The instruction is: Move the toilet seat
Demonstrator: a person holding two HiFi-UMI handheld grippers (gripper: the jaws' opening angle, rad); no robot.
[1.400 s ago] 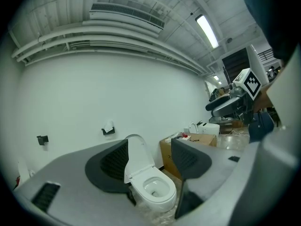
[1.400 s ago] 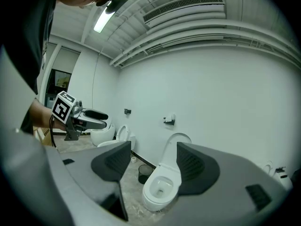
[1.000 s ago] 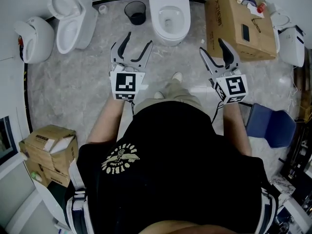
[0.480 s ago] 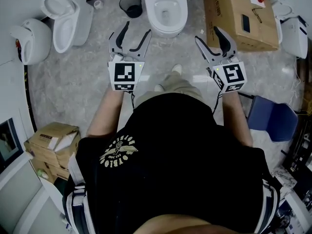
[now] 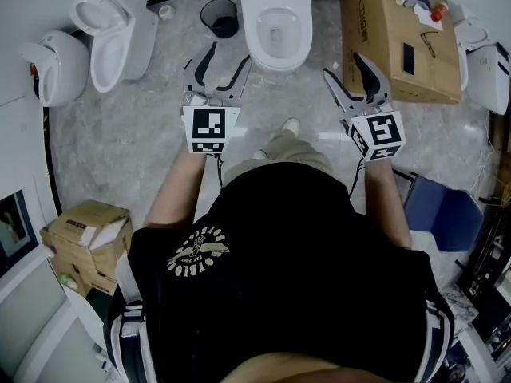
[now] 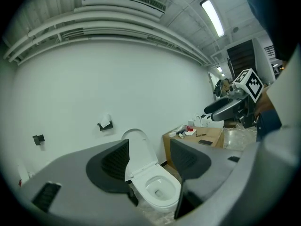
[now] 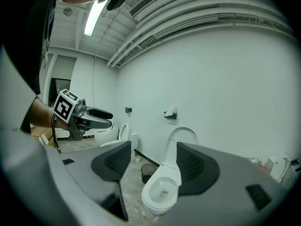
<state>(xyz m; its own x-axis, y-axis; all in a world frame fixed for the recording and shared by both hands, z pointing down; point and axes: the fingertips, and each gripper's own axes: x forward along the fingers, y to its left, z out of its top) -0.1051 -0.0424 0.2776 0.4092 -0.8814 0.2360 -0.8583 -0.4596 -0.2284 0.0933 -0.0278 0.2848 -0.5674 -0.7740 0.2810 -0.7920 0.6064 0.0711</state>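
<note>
A white toilet (image 5: 275, 30) stands against the far wall with its bowl uncovered. Its seat and lid (image 6: 137, 149) are raised against the wall, also seen as the lid (image 7: 181, 142) in the right gripper view. My left gripper (image 5: 227, 58) is open and empty, in front of the bowl and to its left. My right gripper (image 5: 345, 66) is open and empty too, in front and to the bowl's right. Both are apart from the toilet. The bowl (image 6: 156, 188) shows between the left jaws, and the bowl (image 7: 161, 192) between the right jaws.
A black wastebasket (image 5: 222, 18) sits left of the toilet. A large cardboard box (image 5: 399, 38) with small items on top stands to its right. Two more toilets (image 5: 112, 34) are at far left, a blue chair (image 5: 443, 210) at right, cardboard boxes (image 5: 84, 242) at lower left.
The head view has shifted slightly. Both grippers stay open and hold about the same place in front of the toilet.
</note>
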